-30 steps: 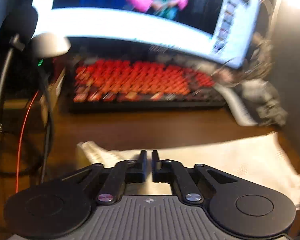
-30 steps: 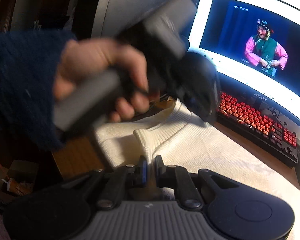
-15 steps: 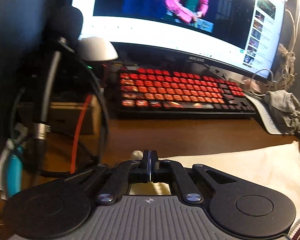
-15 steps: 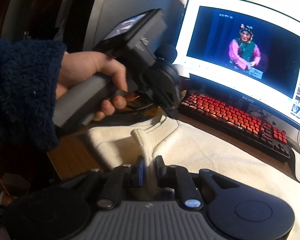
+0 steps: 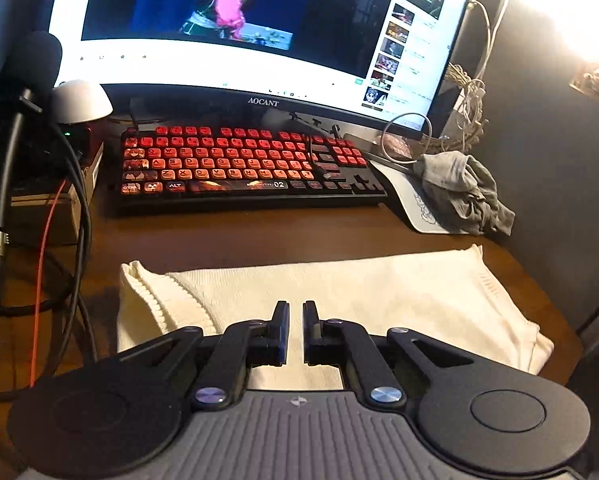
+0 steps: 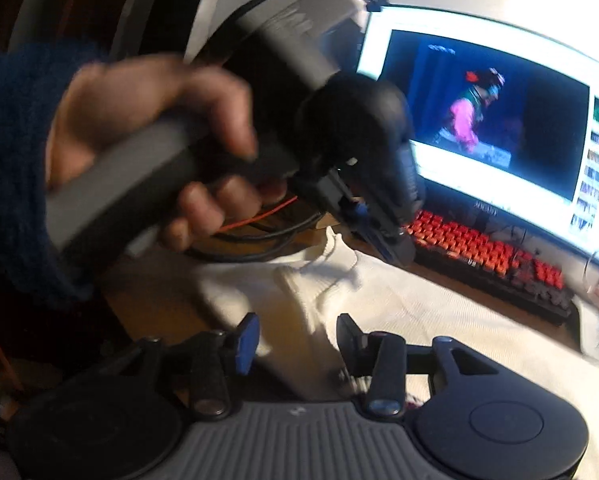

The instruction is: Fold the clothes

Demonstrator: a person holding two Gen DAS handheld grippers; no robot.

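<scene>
Sweater [image 5: 339, 296] is lying flat on the desk [image 5: 259, 236], just in front of the keyboard [image 5: 239, 164], cream knit doubled over with its ribbed collar [image 5: 147, 292] at the left end. Left gripper [image 5: 295, 330] is hovering over the near edge, fingers parted by a narrow gap and gripping nothing. Right gripper [image 6: 297, 338] is sitting wider open, also empty, over the collar end, with the hand [image 6: 151, 140] holding the other tool above it. My read: both are between grabs, mid-fold or nearly finished; the frames are not settling which. Any further fold is calling for a clean pinch on an edge. Grey cloth [image 5: 463, 192] is waiting right of the keyboard.
</scene>
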